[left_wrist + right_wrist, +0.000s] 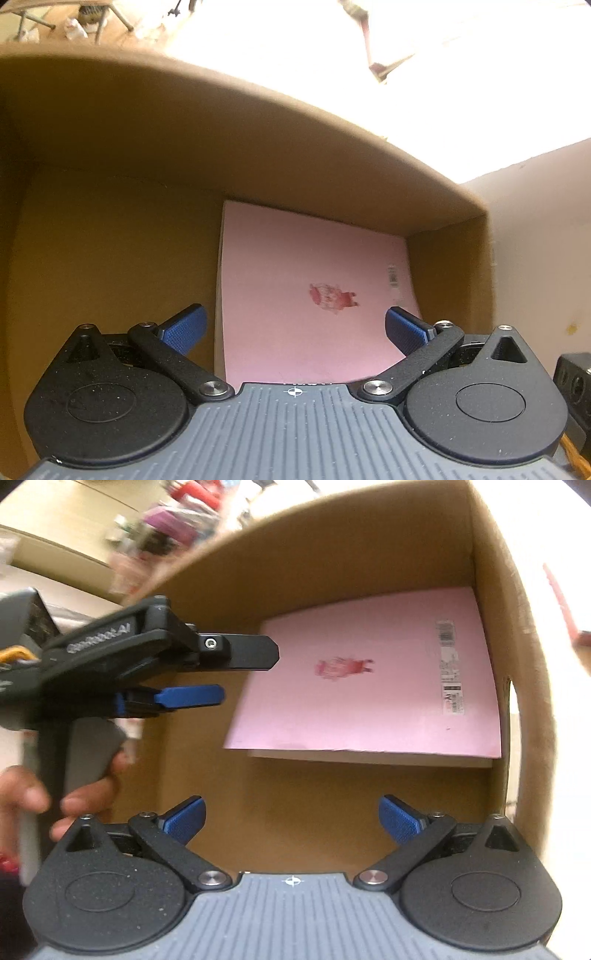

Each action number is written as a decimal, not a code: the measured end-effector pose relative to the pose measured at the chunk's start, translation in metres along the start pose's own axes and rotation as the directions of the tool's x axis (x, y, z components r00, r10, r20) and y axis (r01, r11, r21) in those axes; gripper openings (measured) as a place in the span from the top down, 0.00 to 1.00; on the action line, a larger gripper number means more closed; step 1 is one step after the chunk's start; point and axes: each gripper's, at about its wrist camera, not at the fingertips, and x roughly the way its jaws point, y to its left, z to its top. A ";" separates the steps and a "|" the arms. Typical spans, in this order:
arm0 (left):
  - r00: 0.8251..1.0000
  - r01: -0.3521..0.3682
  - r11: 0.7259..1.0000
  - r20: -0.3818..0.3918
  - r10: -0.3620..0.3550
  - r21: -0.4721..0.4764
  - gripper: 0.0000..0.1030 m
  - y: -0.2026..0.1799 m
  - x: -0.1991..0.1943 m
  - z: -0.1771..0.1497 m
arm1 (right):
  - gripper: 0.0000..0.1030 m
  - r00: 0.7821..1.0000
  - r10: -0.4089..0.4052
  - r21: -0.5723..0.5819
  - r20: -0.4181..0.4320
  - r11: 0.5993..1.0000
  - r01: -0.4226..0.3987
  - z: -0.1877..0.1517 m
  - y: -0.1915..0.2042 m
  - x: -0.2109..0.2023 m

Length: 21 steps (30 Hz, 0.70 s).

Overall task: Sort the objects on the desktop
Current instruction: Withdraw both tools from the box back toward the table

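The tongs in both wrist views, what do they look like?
Both left tongs and right tongs have blue ribbed pads on black linkage arms, round black housings and a grey ridged body. The side of the left tool bears pale lettering, too blurred to read.

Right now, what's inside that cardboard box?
A pink book lies flat on the floor of the cardboard box, against one corner. Whatever is beneath it is covered. Both grippers, left and right, are open and empty.

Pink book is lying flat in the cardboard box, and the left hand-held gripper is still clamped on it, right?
Not clamped. The left wrist view shows the left hand-held gripper open, fingers spread apart, holding nothing. The pink book does lie flat in the cardboard box.
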 end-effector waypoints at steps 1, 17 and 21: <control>1.000 0.001 1.000 0.019 -0.001 -0.001 0.00 -0.001 -0.010 -0.004 | 0.01 1.000 0.015 -0.018 0.023 1.000 -0.014 -0.004 0.001 -0.010; 0.869 0.057 0.998 0.491 -0.061 0.024 0.00 -0.091 -0.170 -0.113 | 0.00 0.843 0.190 -0.210 0.503 0.973 -0.094 -0.095 0.045 -0.124; 0.798 0.025 0.997 0.599 -0.063 0.072 0.00 -0.100 -0.198 -0.146 | 0.00 0.792 0.165 -0.211 0.588 0.976 -0.047 -0.133 0.036 -0.134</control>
